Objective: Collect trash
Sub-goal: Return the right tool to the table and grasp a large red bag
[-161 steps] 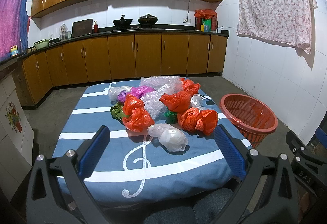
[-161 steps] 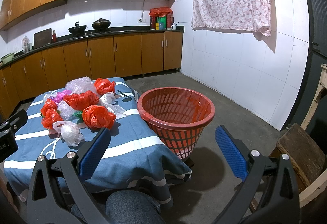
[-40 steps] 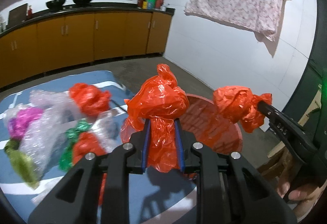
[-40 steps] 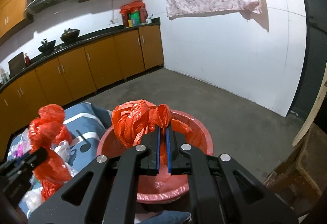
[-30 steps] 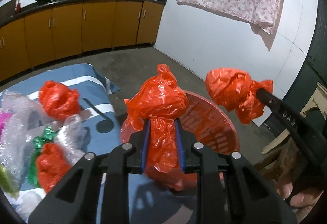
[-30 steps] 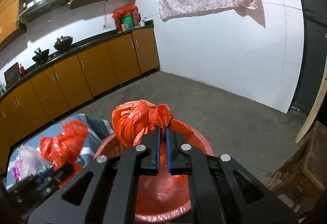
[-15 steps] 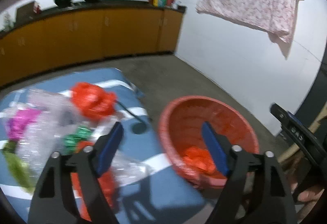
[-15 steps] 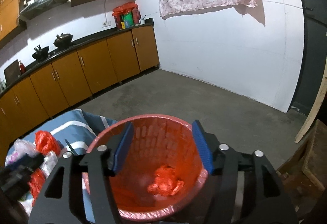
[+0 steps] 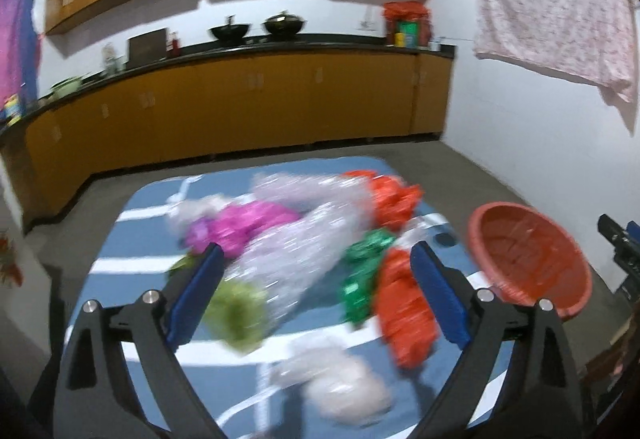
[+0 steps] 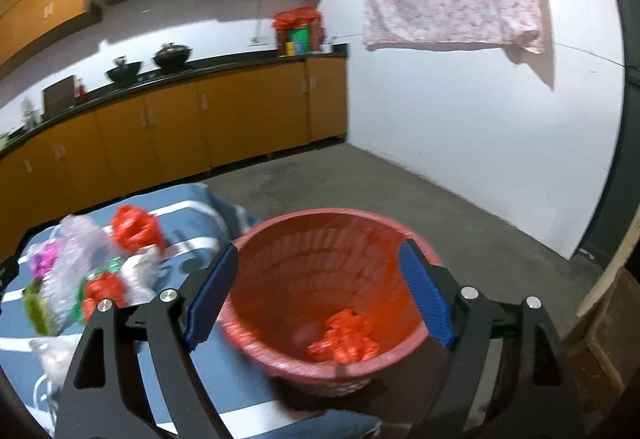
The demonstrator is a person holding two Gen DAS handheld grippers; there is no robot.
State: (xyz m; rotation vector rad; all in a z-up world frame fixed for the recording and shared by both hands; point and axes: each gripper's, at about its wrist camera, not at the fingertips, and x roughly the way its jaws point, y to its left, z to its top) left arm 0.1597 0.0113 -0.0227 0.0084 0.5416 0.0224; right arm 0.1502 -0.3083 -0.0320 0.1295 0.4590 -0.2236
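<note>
My left gripper (image 9: 316,295) is open and empty above the blue striped table (image 9: 152,207). Under it lie crumpled plastic bags: clear (image 9: 304,243), magenta (image 9: 244,223), green (image 9: 364,271), yellow-green (image 9: 240,311), white (image 9: 344,387) and two orange-red ones (image 9: 404,311) (image 9: 394,199). The red basket (image 9: 528,263) stands right of the table. My right gripper (image 10: 320,295) is open and empty above the red basket (image 10: 280,355), which holds orange-red bags (image 10: 344,335). The bag pile also shows at the left of the right wrist view (image 10: 76,271).
Wooden kitchen cabinets (image 9: 240,107) with a dark counter run along the back wall. A patterned cloth (image 9: 552,7) hangs on the white right wall. A wooden stool (image 10: 608,343) stands at the right of the basket. Bare concrete floor (image 10: 400,179) lies beyond.
Both grippers opened and dropped their orange-red bags into the basket. My left gripper has since swung left, back over the table. The right stays above the basket.
</note>
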